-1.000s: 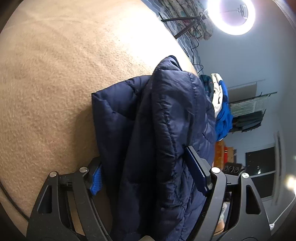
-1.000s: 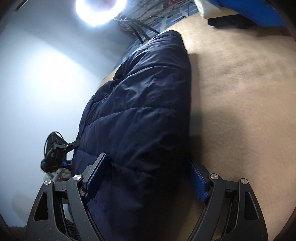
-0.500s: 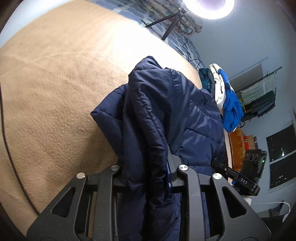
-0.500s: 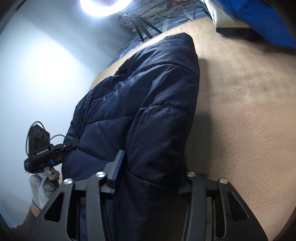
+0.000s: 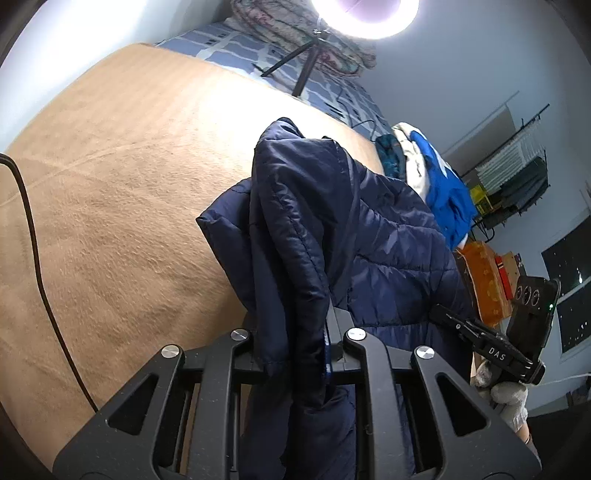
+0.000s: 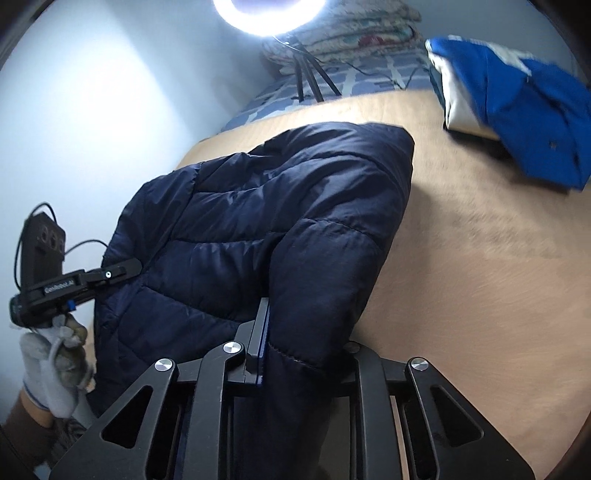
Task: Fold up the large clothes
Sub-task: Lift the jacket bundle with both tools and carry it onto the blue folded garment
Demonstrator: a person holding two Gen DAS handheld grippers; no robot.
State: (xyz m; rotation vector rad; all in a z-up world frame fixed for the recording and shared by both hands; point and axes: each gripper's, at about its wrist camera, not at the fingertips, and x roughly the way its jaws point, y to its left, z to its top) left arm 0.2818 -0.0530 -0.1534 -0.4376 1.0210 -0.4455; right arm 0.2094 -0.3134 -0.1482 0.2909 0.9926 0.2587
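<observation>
Navy quilted jacket (image 5: pixel 369 236) bunched, lifted off the tan blanket (image 5: pixel 129 184) near its right edge. Pinched by left gripper (image 5: pixel 295 354) and right gripper (image 6: pixel 303 354) — jaws closing on padded folds.

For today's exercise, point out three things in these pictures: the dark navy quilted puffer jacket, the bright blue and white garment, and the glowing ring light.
Dark navy quilted puffer jacket (image 6: pixel 280 221): right wrist view, middle quilted panel.
Bright blue and white garment (image 6: pixel 524 103): right wrist view, blue fabric.
Glowing ring light (image 5: pixel 369 26): left wrist view, lower lit rim.
</observation>
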